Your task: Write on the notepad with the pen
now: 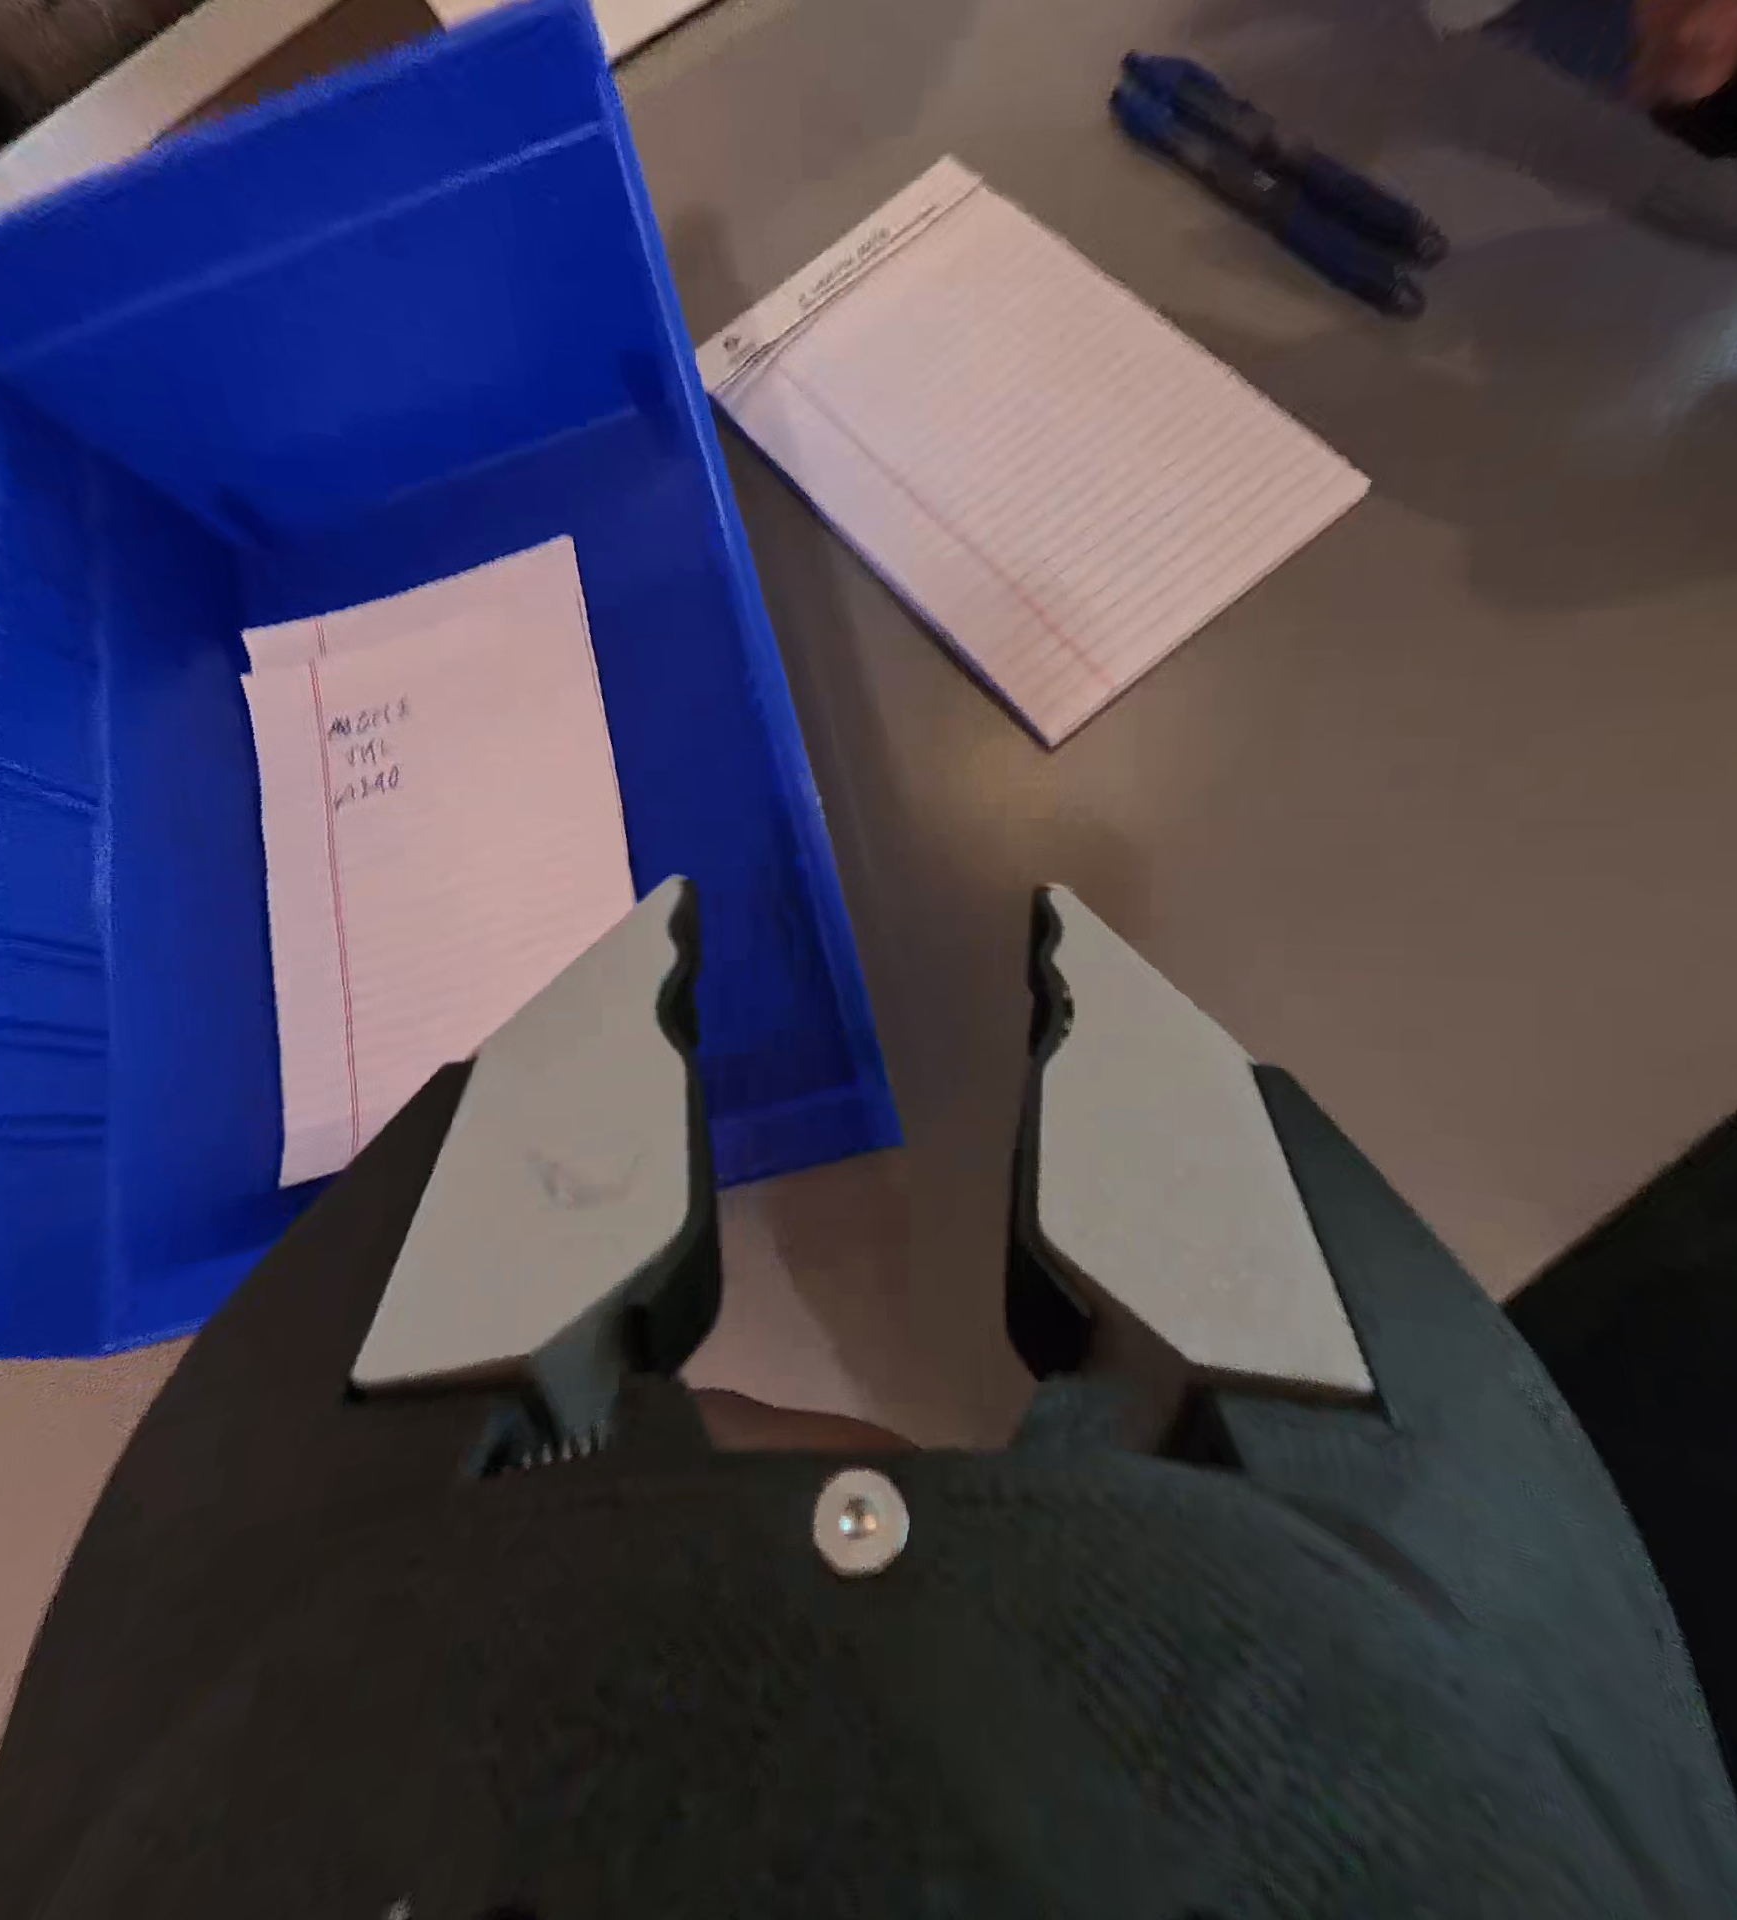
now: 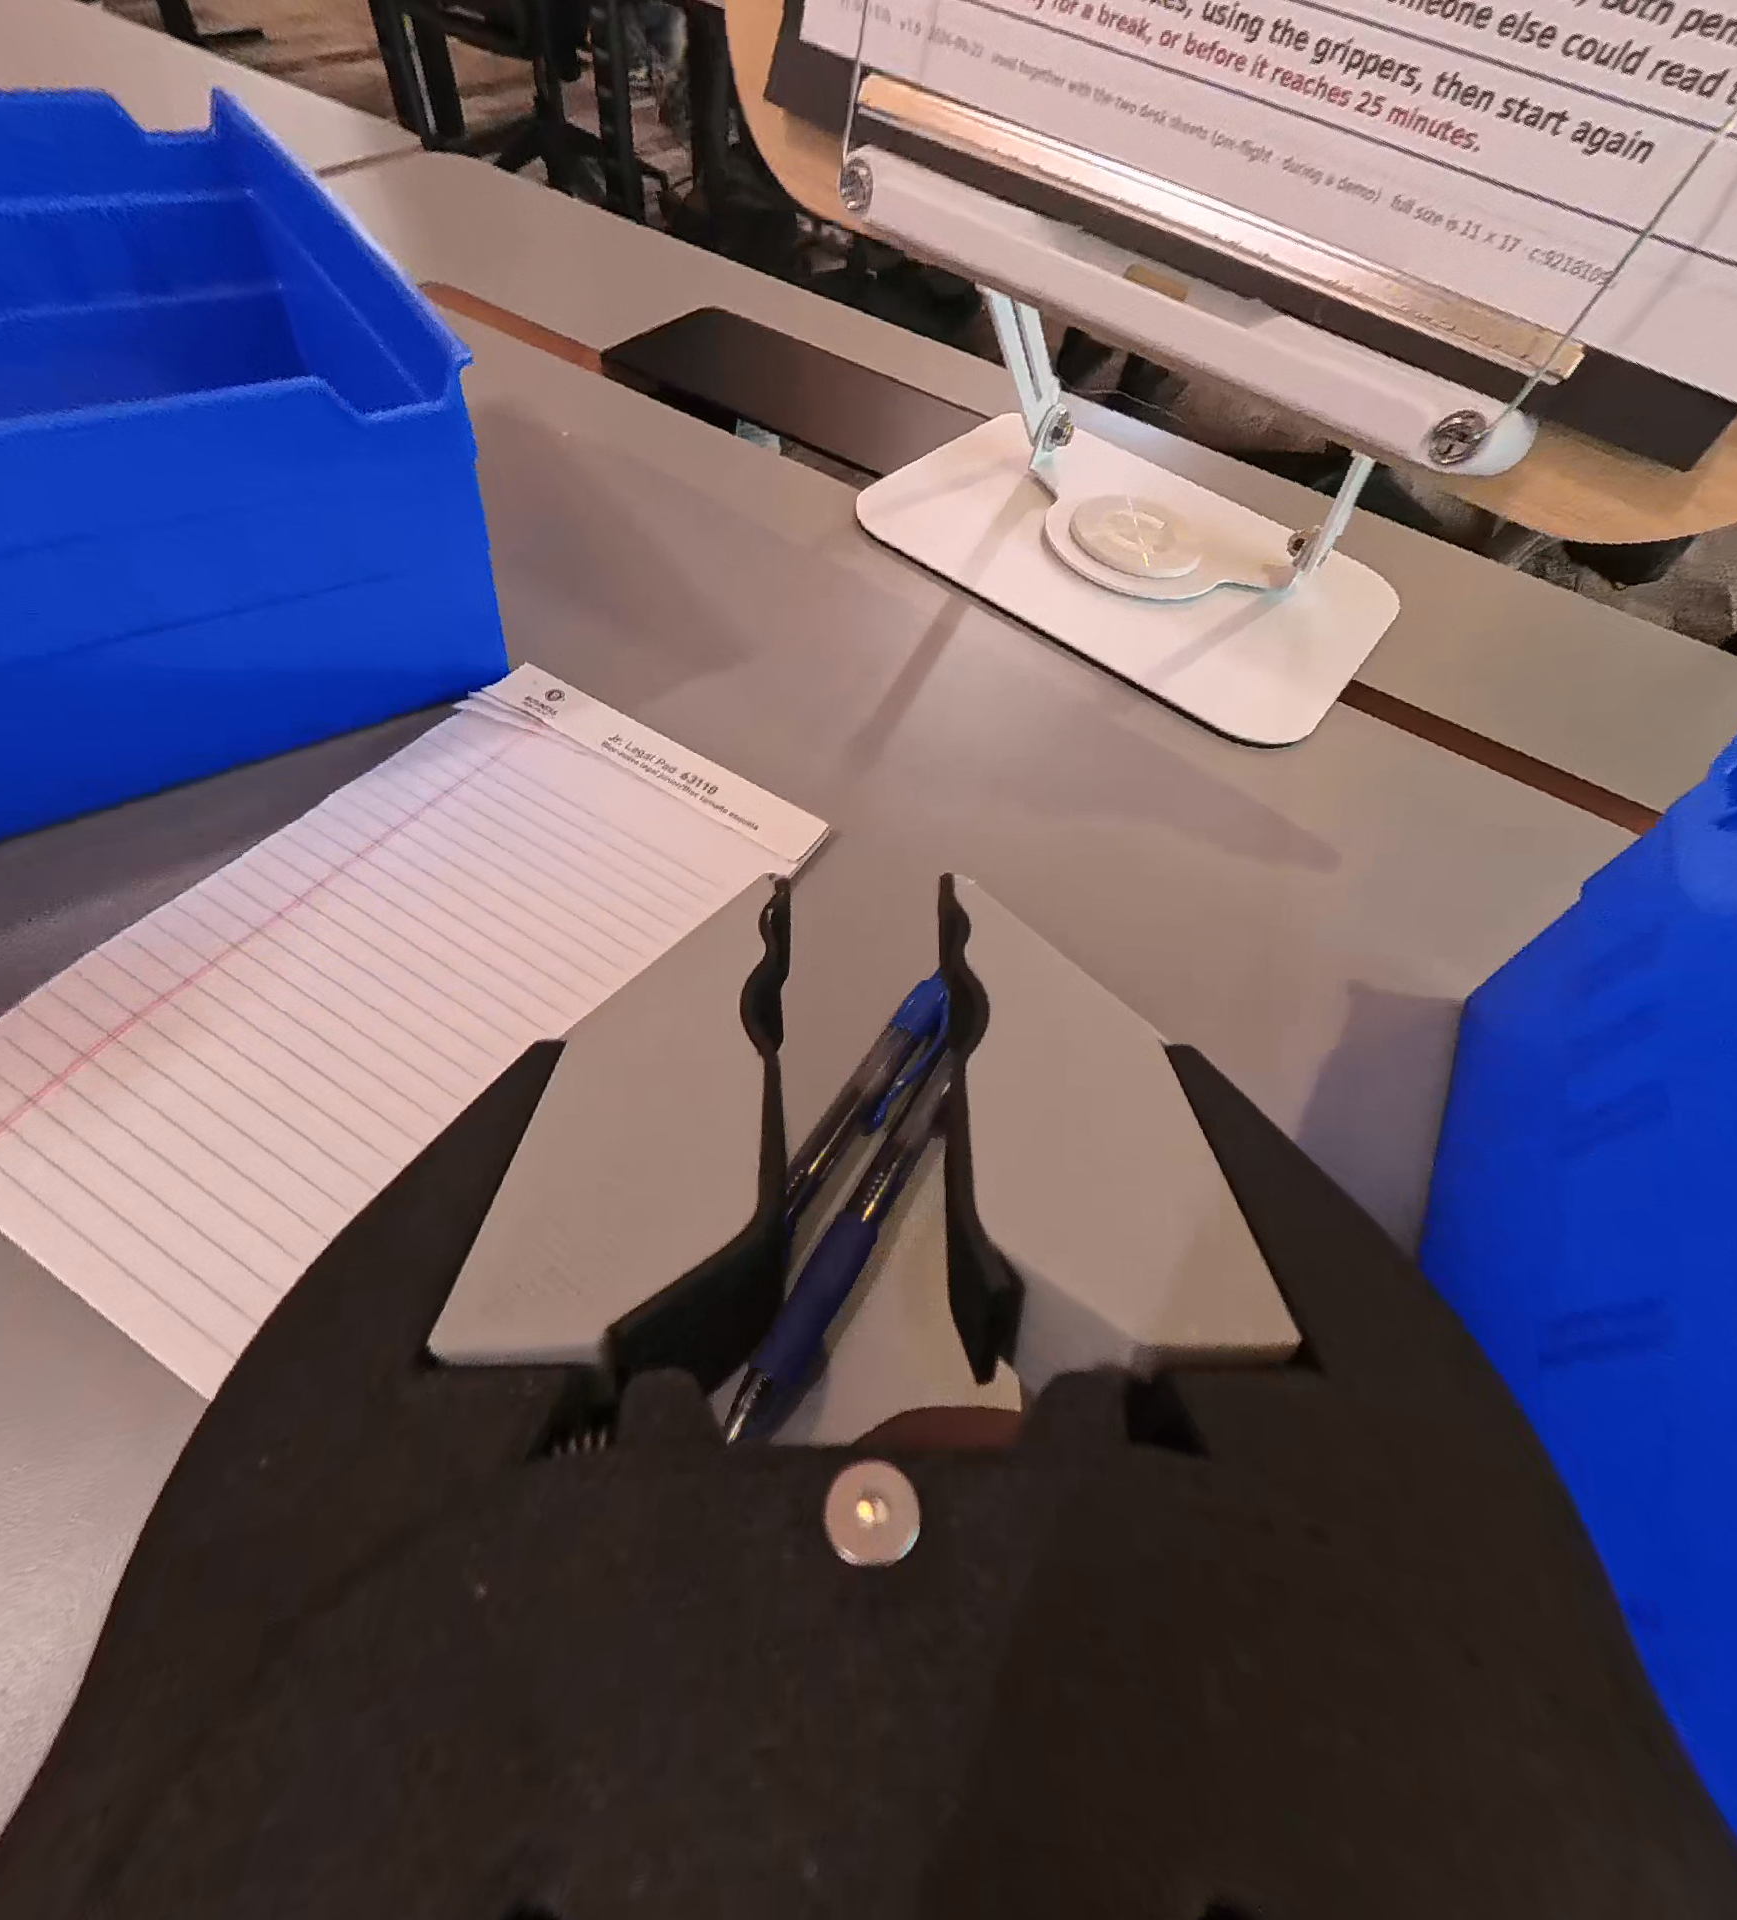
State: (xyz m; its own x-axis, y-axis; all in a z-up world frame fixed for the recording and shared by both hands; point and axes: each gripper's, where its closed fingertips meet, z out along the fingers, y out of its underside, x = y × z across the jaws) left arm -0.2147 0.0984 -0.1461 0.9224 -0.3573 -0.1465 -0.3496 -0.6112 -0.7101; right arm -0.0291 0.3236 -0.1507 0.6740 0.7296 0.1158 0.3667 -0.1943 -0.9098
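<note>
In the left wrist view the left gripper (image 1: 864,904) fills the lower half of the frame, its jaws spread wide with nothing between them, hanging over the grey table (image 1: 1363,831) just beside the near corner of a blue bin (image 1: 344,343). Inside that bin, at centre left, lies a loose lined sheet (image 1: 448,862) with a few handwritten lines near its top. Farther off, in the upper middle of the frame, the notepad (image 1: 1040,457) lies flat on the table just to the right of the bin, its top page blank. Beyond it, at the upper right, two blue pens (image 1: 1269,182) lie side by side, blurred.

In the right wrist view the right gripper (image 2: 864,883) has its jaws set narrow but not closed. Two pens (image 2: 848,1174) lie on the table in the gap between the fingers, slanting from lower left to upper right; whether either finger touches them I cannot tell. The notepad (image 2: 324,987) is at the left of the frame, just beside the left fingertip. A blue bin (image 2: 168,520) stands behind it at the upper left, and a second blue bin (image 2: 1622,1299) is at the right edge. Farthest, at the upper right, a white stand (image 2: 1134,603) holds a printed sheet (image 2: 1466,125).
</note>
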